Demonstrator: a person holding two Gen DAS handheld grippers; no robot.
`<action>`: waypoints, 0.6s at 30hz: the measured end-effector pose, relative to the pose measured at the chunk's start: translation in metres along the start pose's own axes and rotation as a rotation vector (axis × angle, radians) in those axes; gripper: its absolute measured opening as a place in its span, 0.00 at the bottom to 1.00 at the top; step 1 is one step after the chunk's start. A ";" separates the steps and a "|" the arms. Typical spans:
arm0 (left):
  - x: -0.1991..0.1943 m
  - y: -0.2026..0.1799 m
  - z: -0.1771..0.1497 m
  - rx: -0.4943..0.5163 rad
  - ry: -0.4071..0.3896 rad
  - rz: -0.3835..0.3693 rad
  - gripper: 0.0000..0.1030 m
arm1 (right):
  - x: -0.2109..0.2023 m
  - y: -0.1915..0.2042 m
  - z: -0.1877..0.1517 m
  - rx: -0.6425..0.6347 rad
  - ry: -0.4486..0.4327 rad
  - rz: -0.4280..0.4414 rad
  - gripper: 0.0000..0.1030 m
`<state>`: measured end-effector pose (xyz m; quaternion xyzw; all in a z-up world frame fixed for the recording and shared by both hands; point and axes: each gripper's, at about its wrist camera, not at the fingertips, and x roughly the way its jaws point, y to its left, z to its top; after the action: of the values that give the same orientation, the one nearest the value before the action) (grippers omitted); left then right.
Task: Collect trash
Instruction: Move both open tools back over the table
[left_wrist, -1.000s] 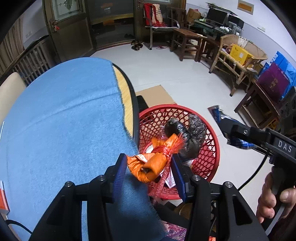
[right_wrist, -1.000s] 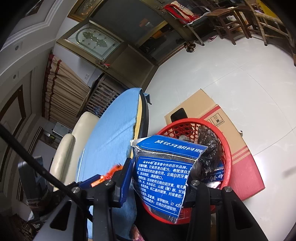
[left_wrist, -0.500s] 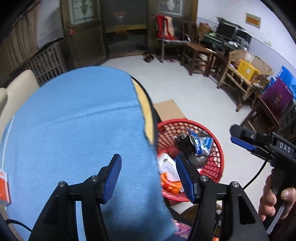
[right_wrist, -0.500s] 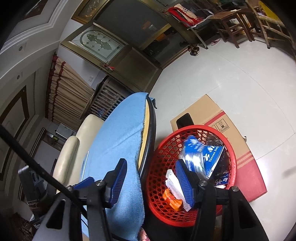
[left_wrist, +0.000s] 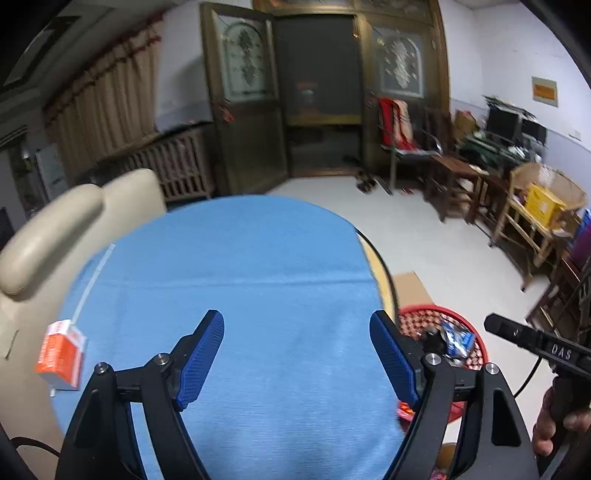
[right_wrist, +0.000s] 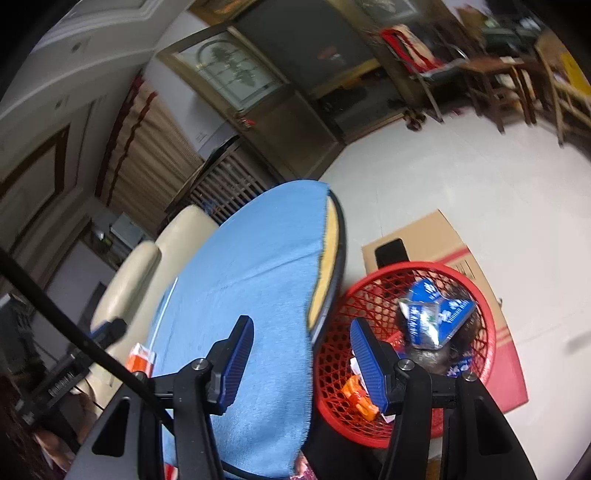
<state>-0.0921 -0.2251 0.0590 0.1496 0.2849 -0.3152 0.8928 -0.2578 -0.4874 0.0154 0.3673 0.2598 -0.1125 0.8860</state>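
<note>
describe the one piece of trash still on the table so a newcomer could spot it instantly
Start at the round table under the blue cloth. At the cloth's left edge, beside the cream chair, lies a small orange carton. It is the only item on the cloth; the other trash sits in the red basket on the floor.

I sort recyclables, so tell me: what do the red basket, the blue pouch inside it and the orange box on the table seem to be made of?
Red basket: probably moulded plastic, an open lattice with a smooth rim.
Blue pouch: likely foil-lined plastic film, crinkled with shiny silver edges.
Orange box: looks like thin printed cardboard, matte with folded edges.
</note>
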 end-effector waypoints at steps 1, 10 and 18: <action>-0.004 0.005 -0.001 -0.012 -0.009 0.011 0.82 | 0.001 0.008 -0.001 -0.022 0.000 -0.002 0.57; -0.031 0.061 -0.018 -0.105 -0.039 0.158 0.82 | 0.007 0.085 -0.011 -0.199 -0.003 0.011 0.59; -0.056 0.108 -0.034 -0.171 -0.063 0.295 0.82 | 0.009 0.143 -0.021 -0.294 -0.016 0.029 0.60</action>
<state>-0.0720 -0.1015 0.0758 0.1032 0.2576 -0.1599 0.9473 -0.2021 -0.3713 0.0823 0.2364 0.2611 -0.0632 0.9338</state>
